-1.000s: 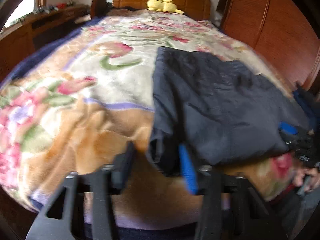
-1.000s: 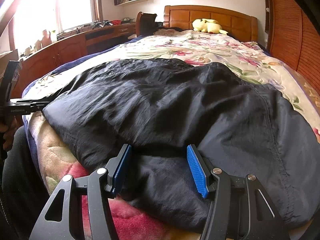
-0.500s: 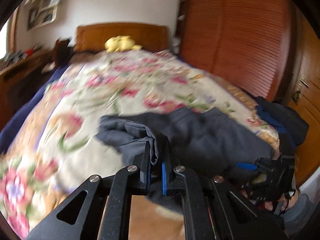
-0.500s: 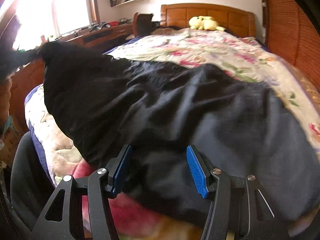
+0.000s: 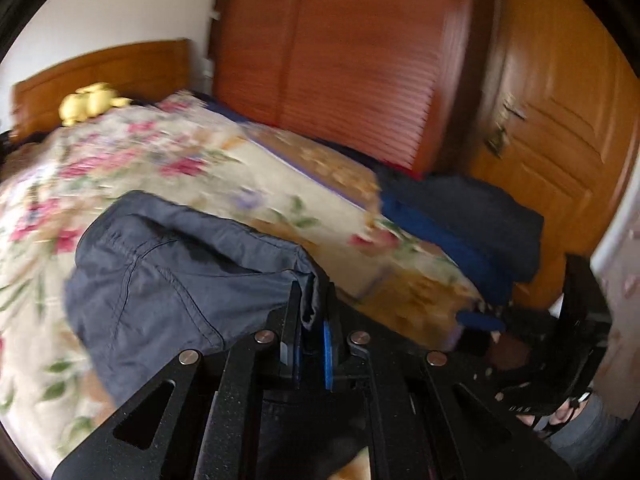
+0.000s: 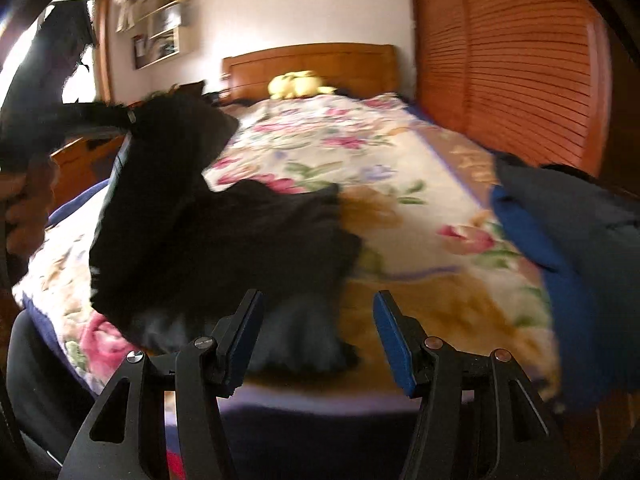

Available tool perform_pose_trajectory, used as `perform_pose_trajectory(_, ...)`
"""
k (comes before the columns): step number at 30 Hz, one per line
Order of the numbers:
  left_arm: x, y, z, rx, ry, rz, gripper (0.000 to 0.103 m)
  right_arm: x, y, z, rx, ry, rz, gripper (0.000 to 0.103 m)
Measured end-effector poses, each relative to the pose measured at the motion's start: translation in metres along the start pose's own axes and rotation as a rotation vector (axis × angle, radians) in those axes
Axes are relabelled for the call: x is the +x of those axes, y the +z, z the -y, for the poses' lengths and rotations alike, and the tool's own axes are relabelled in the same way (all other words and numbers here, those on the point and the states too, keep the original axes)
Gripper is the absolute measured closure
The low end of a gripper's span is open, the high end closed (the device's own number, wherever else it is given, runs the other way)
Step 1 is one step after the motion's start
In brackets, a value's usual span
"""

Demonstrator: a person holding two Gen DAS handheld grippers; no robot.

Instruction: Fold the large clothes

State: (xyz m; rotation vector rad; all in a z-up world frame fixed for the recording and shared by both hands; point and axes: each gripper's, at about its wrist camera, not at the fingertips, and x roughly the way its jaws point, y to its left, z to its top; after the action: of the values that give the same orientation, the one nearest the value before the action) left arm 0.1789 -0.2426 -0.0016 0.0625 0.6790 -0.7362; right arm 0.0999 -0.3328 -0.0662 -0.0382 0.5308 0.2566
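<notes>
Your left gripper (image 5: 311, 338) is pinched tight on a corner of the dark garment (image 5: 160, 280), which trails left across the floral bedspread (image 5: 240, 168), while your right gripper (image 6: 316, 340) stands half-open and empty, the garment's near edge just beyond its left finger.

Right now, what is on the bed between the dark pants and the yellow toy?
Only bare floral blanket lies between the dark pants and the yellow toy, in the right wrist view.
</notes>
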Motion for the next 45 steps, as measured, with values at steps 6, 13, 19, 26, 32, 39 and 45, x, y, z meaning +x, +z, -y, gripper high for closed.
perform_pose_trajectory(6, 0.049, -0.024, 0.029, 0.049, -0.001, -0.115, 0.095, -0.01, -0.01, 0.011, 0.034, -0.028, -0.006, 0.044)
perform_pose_trajectory(13, 0.025, -0.022, 0.025, 0.033, 0.029, -0.081, 0.088, -0.011, -0.006, 0.002, 0.027, -0.008, -0.003, 0.044)
perform_pose_trajectory(19, -0.026, -0.021, 0.005, 0.01, 0.061, 0.02, 0.069, -0.015, 0.005, -0.002, 0.001, 0.011, 0.034, 0.044)
perform_pose_trajectory(26, -0.065, -0.044, -0.036, -0.015, 0.171, 0.053, 0.069, -0.008, 0.034, -0.029, -0.054, 0.04, 0.066, 0.044)
perform_pose_trajectory(32, -0.082, -0.074, -0.079, -0.091, 0.228, 0.046, 0.069, 0.017, 0.064, -0.061, -0.12, 0.089, 0.077, 0.044)
perform_pose_trajectory(39, -0.097, -0.105, -0.116, -0.158, 0.272, 0.042, 0.069, 0.072, 0.093, -0.087, -0.164, 0.129, 0.007, 0.044)
perform_pose_trajectory(45, -0.102, -0.123, -0.131, -0.185, 0.295, 0.04, 0.069, 0.12, 0.101, -0.091, -0.21, 0.08, -0.113, 0.044)
